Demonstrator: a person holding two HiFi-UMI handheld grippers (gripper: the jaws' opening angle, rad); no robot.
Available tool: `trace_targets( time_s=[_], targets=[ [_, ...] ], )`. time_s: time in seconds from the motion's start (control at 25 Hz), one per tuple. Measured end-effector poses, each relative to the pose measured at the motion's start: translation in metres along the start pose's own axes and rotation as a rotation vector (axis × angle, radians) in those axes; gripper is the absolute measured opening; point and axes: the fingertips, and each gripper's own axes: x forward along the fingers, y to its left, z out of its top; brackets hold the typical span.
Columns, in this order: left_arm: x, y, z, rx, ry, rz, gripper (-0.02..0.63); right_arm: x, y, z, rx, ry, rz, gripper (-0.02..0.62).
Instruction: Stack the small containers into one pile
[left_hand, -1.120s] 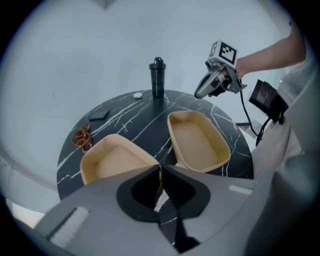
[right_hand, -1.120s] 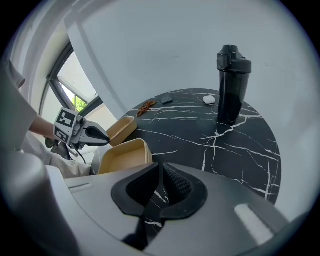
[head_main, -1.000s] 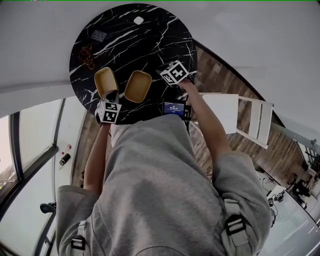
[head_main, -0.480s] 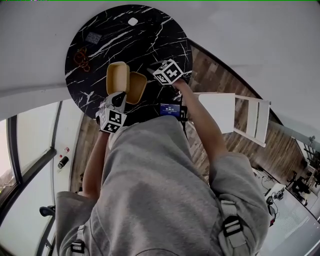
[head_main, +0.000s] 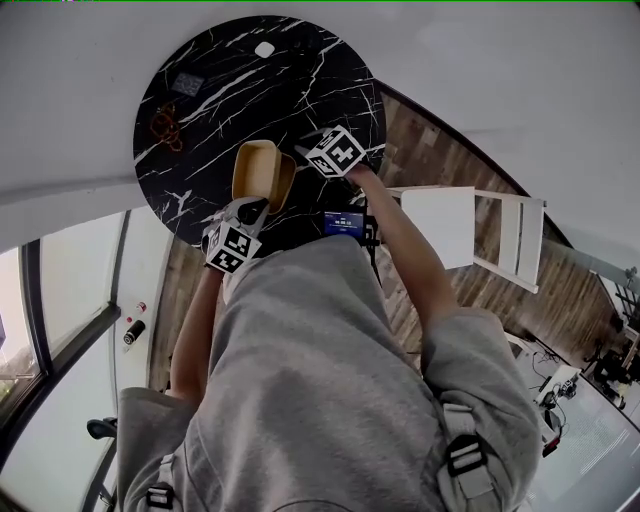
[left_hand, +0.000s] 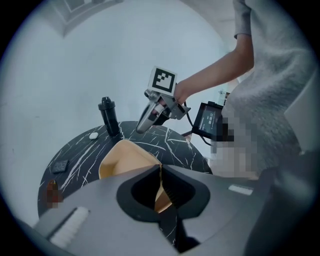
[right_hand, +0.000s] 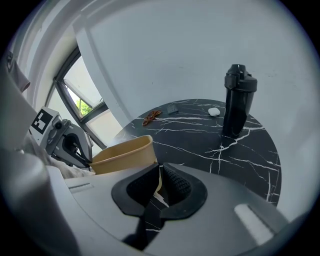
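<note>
Two tan oval containers meet near the front edge of the round black marble table (head_main: 200, 60). My left gripper (head_main: 254, 207) is shut on the near rim of the left container (head_main: 254, 168), which is lifted and tilted and overlaps the other one. My right gripper (head_main: 300, 163) is shut on the rim of the right container (head_main: 286, 180), mostly hidden under the first. In the left gripper view the pinched rim sits between the jaws of the left gripper (left_hand: 160, 184), with the tan container (left_hand: 125, 159) beyond. The right gripper view shows the right gripper (right_hand: 159, 181) clamping its container (right_hand: 124, 155).
A black bottle (right_hand: 239, 100) stands on the table's right side. A small white object (head_main: 265, 48), a dark square (head_main: 187, 83) and a reddish-brown item (head_main: 165, 125) lie at the far side. A lit screen (head_main: 343, 221) hangs at the near edge. A white chair (head_main: 480, 235) is to the right.
My left gripper has carried its container up and to the right, from beside the other container to overlapping it, and tilted it. The right gripper and its container have hardly moved.
</note>
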Motion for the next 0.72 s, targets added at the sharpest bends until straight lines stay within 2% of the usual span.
trace_targets(
  time_s=[0.2, 0.52, 0.64, 0.72],
  targets=[
    [-0.007, 0.001, 0.009, 0.027, -0.042, 0.019, 0.012, 0.002, -0.001, -0.003, 0.006, 0.005, 0.002, 0.037],
    [0.001, -0.019, 0.005, 0.049, -0.062, -0.076, 0.012, 0.002, -0.001, -0.006, 0.006, 0.011, -0.005, 0.037],
    [0.000, -0.024, 0.012, 0.070, -0.072, -0.090, 0.014, 0.003, -0.001, -0.007, 0.010, 0.012, 0.002, 0.037],
    [0.004, -0.024, 0.007, 0.063, -0.048, -0.089, 0.012, 0.002, -0.002, -0.009, 0.012, 0.018, -0.001, 0.037]
  ],
)
